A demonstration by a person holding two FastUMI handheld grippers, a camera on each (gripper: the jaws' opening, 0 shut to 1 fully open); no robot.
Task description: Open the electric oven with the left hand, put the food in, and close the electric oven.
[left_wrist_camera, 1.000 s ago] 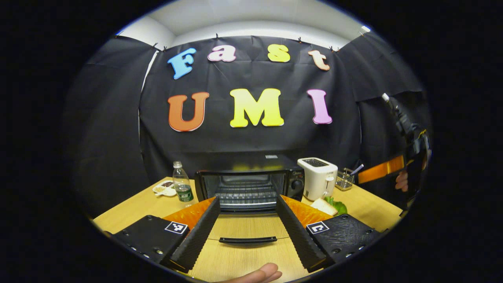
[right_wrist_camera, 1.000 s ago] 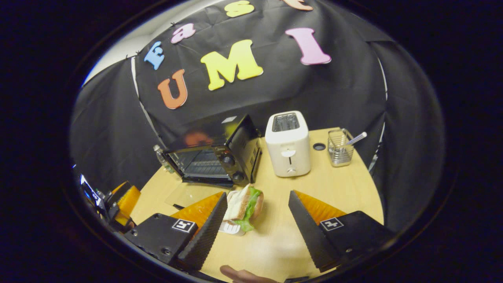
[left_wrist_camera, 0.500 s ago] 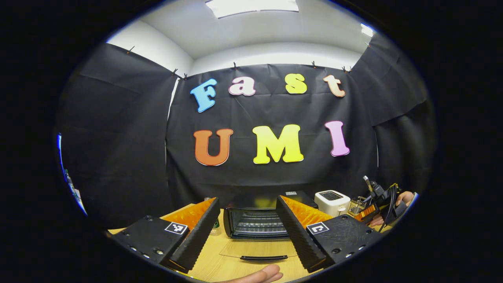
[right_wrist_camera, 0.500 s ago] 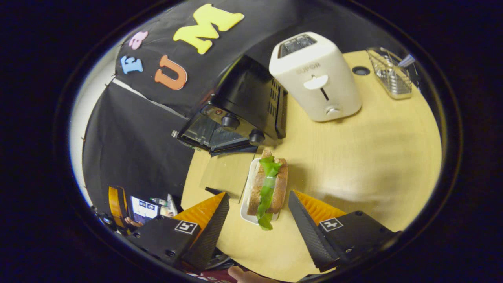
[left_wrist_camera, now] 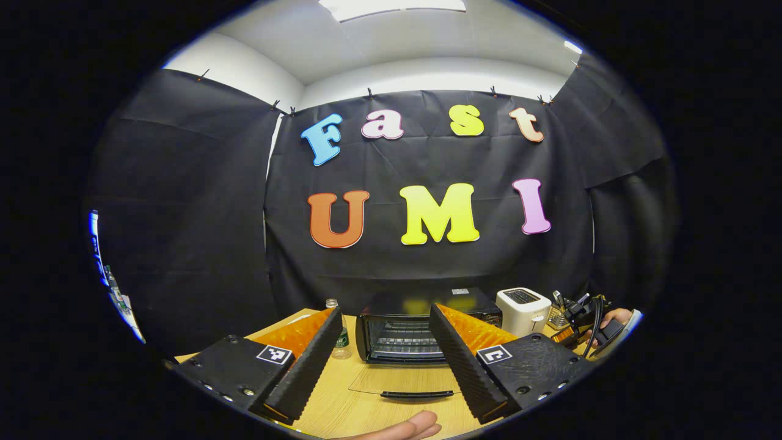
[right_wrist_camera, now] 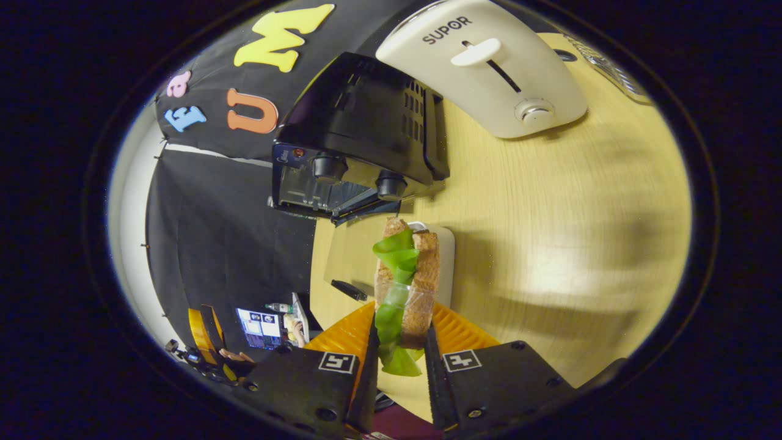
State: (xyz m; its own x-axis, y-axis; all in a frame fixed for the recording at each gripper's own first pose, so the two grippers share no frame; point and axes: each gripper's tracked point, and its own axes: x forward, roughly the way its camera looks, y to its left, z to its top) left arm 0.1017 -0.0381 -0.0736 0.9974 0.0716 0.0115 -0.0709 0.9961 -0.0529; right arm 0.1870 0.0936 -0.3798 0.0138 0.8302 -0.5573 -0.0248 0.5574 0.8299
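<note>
The black electric oven (left_wrist_camera: 397,333) stands at the back of the wooden table, its glass door (left_wrist_camera: 403,379) folded down flat with the handle (left_wrist_camera: 421,395) toward me. My left gripper (left_wrist_camera: 383,313) hangs open in front of it, nothing between its fingers. In the right gripper view the oven (right_wrist_camera: 360,140) is seen from its knob side, with the open door (right_wrist_camera: 342,256) below it. My right gripper (right_wrist_camera: 400,333) is shut on a sandwich (right_wrist_camera: 421,287) with green lettuce, held on edge over its white plate (right_wrist_camera: 445,256).
A white toaster (right_wrist_camera: 489,73) stands right of the oven, also seen as the toaster (left_wrist_camera: 519,308), with a wire basket (right_wrist_camera: 611,61) beyond it. A water bottle (left_wrist_camera: 338,342) is left of the oven. A hand holds the far gripper (left_wrist_camera: 580,324).
My right gripper came down over the plate and shut on the sandwich, which was lying between open fingers before. My left gripper drew back from the open oven and stayed open.
</note>
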